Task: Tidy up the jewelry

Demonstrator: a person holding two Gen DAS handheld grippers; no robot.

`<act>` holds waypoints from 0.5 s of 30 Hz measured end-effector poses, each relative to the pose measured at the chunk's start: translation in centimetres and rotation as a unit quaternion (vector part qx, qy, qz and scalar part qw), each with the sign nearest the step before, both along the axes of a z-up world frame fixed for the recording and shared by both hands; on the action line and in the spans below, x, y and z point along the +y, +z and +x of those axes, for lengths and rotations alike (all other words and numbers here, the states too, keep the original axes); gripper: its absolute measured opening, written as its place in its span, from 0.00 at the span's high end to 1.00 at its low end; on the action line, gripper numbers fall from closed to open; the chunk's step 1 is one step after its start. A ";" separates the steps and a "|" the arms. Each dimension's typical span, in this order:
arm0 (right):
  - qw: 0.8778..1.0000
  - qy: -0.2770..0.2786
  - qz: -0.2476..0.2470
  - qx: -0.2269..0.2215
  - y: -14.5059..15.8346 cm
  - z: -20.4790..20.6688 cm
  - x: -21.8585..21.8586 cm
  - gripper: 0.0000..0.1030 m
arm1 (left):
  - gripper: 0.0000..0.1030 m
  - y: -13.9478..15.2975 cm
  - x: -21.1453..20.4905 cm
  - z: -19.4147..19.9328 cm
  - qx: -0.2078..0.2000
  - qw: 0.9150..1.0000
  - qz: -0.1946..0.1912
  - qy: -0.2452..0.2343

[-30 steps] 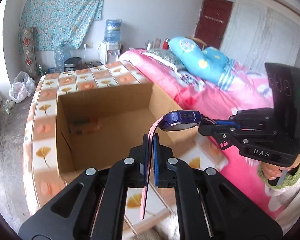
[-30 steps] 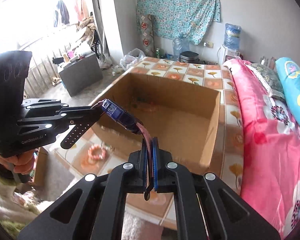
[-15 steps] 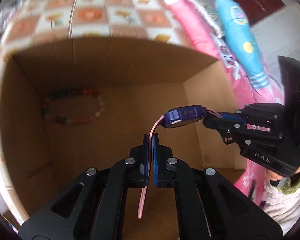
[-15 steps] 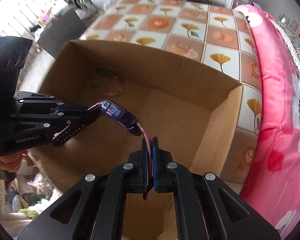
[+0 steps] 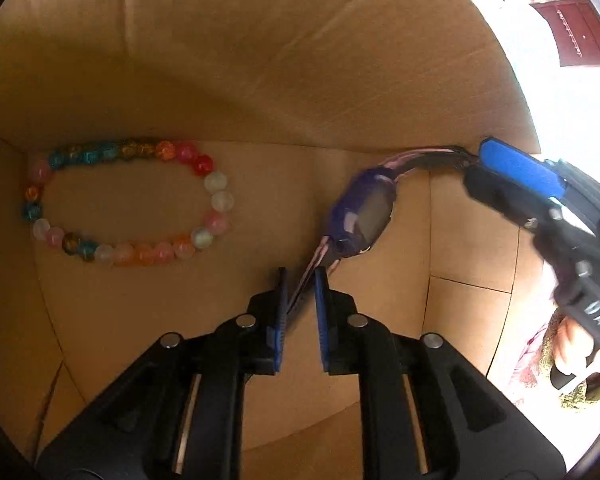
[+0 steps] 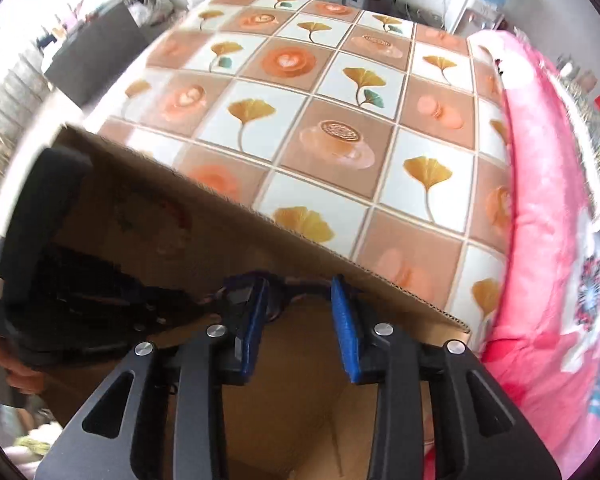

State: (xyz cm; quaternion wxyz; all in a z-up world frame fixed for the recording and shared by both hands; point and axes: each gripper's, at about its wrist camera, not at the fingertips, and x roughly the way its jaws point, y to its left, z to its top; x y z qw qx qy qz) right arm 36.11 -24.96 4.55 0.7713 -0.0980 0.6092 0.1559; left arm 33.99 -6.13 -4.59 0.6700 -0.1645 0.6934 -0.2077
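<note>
**Watch inside box, both grippers loosened**

Left gripper (image 5: 300, 280) jaws slightly apart, pink strap of the watch (image 5: 360, 216) loose btwn them. Right gripper (image 6: 300, 300) wide open, gripping nothing; strap runs across near its tips. Left view alone shows bead bracelet (image 5: 128, 204) on cardboard box (image 5: 260, 60) floor; right view alone shows patterned tablecloth (image 6: 340, 80) & pink blanket (image 6: 540, 200). "DAS" legible on right gripper's body.

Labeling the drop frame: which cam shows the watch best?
Left wrist. The watch hangs inside the cardboard box, face and pink strap clear, beside the bead bracelet. Right wrist gives only a blurred purple scrap of it past the right gripper.
</note>
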 end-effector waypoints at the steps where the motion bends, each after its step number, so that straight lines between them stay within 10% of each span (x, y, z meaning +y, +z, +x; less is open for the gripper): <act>1: 1.000 -0.005 0.014 -0.001 0.2 -0.1 -0.4 0.68 | 0.83 0.2 0.1 -0.2 -0.003 1.000 0.008 -0.001; 4: 0.999 -0.019 0.016 -0.020 1.1 -0.7 -1.3 0.63 | 0.63 1.4 0.2 -0.8 -0.030 0.999 0.040 -0.004; 15: 0.984 -0.074 0.109 -0.117 8.1 -9.3 -6.8 0.48 | 0.53 12.8 2.3 -9.7 -0.224 0.974 0.035 0.000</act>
